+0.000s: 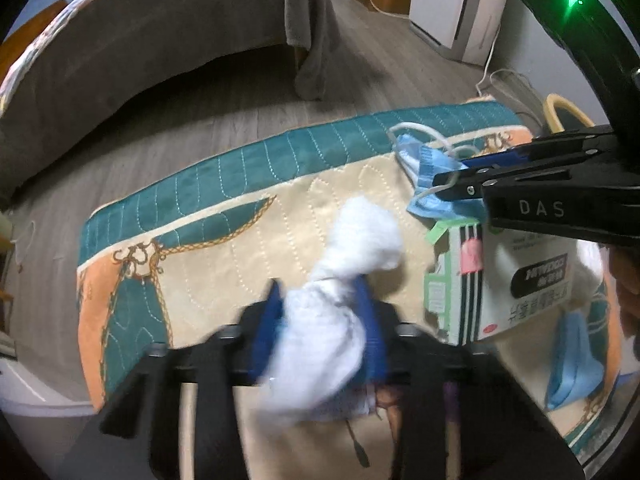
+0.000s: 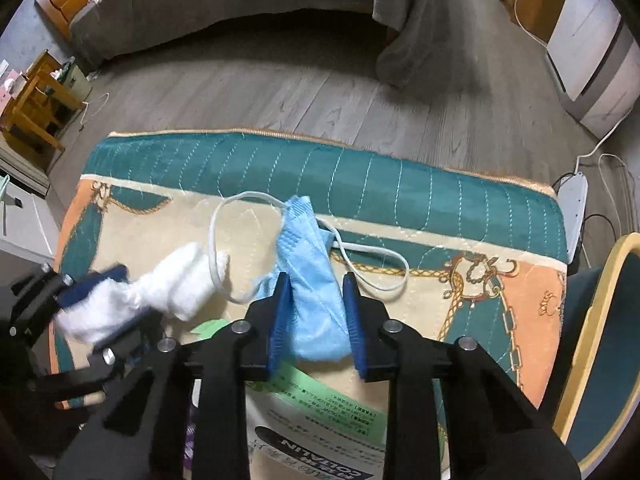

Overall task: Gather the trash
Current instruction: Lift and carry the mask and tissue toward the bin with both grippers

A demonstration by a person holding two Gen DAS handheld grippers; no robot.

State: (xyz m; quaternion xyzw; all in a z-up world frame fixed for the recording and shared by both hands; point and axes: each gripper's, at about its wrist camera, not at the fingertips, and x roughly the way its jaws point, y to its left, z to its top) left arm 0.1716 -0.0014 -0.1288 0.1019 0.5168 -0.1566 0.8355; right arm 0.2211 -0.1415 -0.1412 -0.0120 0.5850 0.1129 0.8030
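My left gripper [image 1: 320, 300] is shut on a crumpled white tissue [image 1: 352, 248] and holds it above a patterned teal, cream and orange mat [image 1: 224, 216]. The tissue also shows in the right wrist view [image 2: 160, 292], with the left gripper [image 2: 96, 292] at the left. My right gripper [image 2: 312, 300] is shut on a crumpled blue face mask [image 2: 308, 272] with white ear loops, held over the mat [image 2: 400, 184]. In the left wrist view the right gripper [image 1: 448, 176] pinches the mask [image 1: 428, 160] at the right.
A green and white paper carton [image 1: 480, 280] lies on the mat under the grippers; it also shows in the right wrist view [image 2: 320, 412]. Another blue piece [image 1: 572, 364] lies at the right. A bed with grey blanket [image 1: 160, 40], a power strip [image 2: 572, 208] and a chair [image 2: 600, 340] surround the mat.
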